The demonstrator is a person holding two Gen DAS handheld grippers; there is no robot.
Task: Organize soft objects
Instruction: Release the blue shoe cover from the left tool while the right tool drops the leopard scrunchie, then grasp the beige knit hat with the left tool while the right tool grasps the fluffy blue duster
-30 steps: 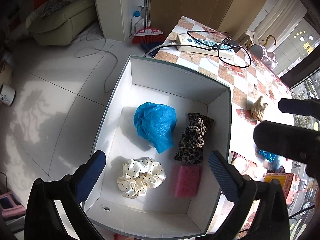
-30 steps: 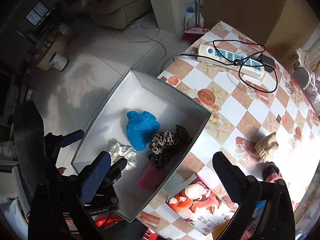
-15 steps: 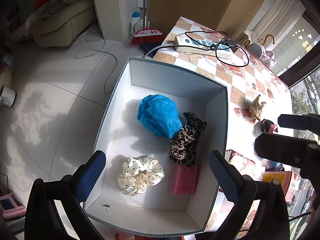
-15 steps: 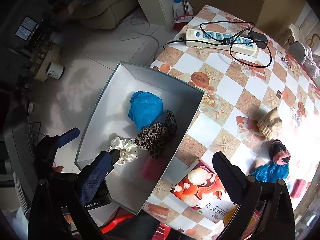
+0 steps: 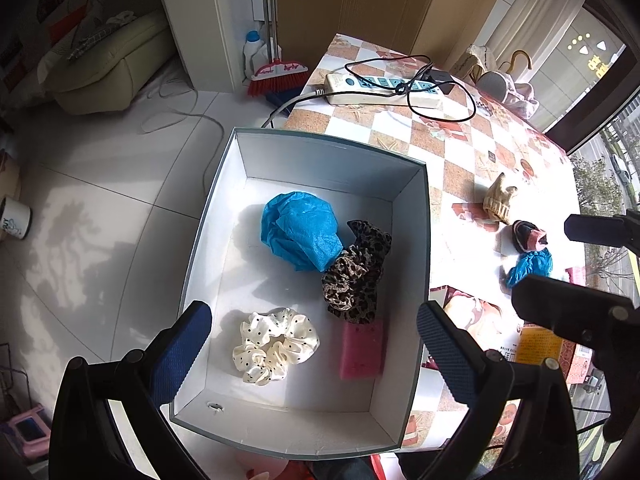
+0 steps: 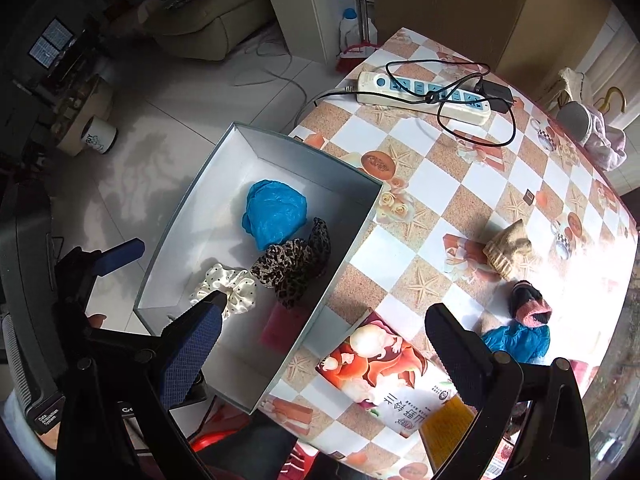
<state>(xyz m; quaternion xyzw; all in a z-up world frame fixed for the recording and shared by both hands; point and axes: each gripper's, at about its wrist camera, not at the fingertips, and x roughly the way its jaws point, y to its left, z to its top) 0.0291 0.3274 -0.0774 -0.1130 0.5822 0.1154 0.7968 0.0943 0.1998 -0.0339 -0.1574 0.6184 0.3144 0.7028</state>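
We hold the left gripper [image 5: 314, 344] wide open over the grey box [image 5: 332, 151], with nothing between its blue pads. Inside the box, in the centre of the left wrist frame, lie a blue cloth [image 5: 298, 235], a leopard scrunchie [image 5: 354, 276] touching it, a white dotted scrunchie [image 5: 274, 343] and a pink sponge [image 5: 363, 349]. Our right gripper [image 6: 322, 354] is also wide open and empty, above the box's edge and a printed packet [image 6: 384, 376]. At the right of the right wrist frame, on the checked table [image 6: 432, 184], a beige knit piece [image 6: 508, 250], a dark and pink sock [image 6: 530, 306] and a small blue cloth [image 6: 516, 342] remain outside the box.
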